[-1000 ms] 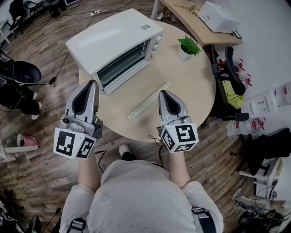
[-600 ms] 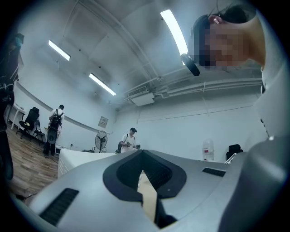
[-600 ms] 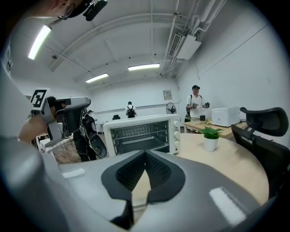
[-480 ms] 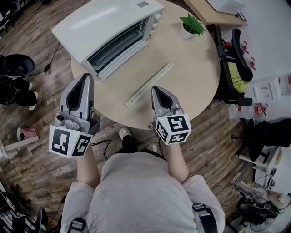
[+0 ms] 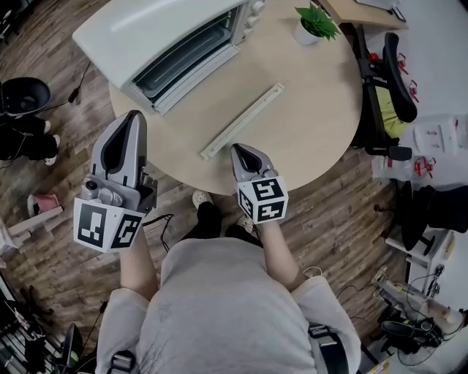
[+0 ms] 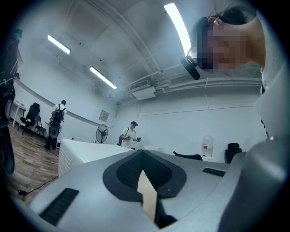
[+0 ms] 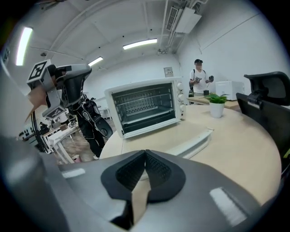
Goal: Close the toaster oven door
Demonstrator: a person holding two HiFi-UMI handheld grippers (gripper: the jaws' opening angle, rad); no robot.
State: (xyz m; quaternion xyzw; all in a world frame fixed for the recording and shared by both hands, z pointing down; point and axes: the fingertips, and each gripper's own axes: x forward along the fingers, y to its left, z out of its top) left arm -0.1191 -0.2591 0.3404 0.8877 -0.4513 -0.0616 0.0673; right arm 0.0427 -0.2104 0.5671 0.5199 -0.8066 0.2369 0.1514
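The white toaster oven (image 5: pixel 139 33) stands at the far left of the round table (image 5: pixel 314 109). Its front (image 5: pixel 186 60) faces me, and the rack shows inside the dark opening (image 7: pixel 145 106). A white lip runs below the opening. My right gripper (image 5: pixel 242 149) is shut and empty, its tips at the table's near edge. My left gripper (image 5: pixel 132 117) is also shut and empty; it hovers over the floor just left of the table. The left gripper view tilts upward past its closed tips (image 6: pixel 142 152), with the oven's white body (image 6: pixel 84 154) beyond. My right gripper (image 7: pixel 145 153) points at the oven.
A long white strip (image 5: pixel 245 120) lies slantwise on the table between my right gripper and the oven. A small potted plant (image 5: pixel 318 22) sits at the far right edge. A black office chair (image 5: pixel 387 80) stands right of the table. People stand in the distance.
Both grippers have drawn back toward my body, away from the oven. The right one went from over the table to its near edge. The jaws stay shut.
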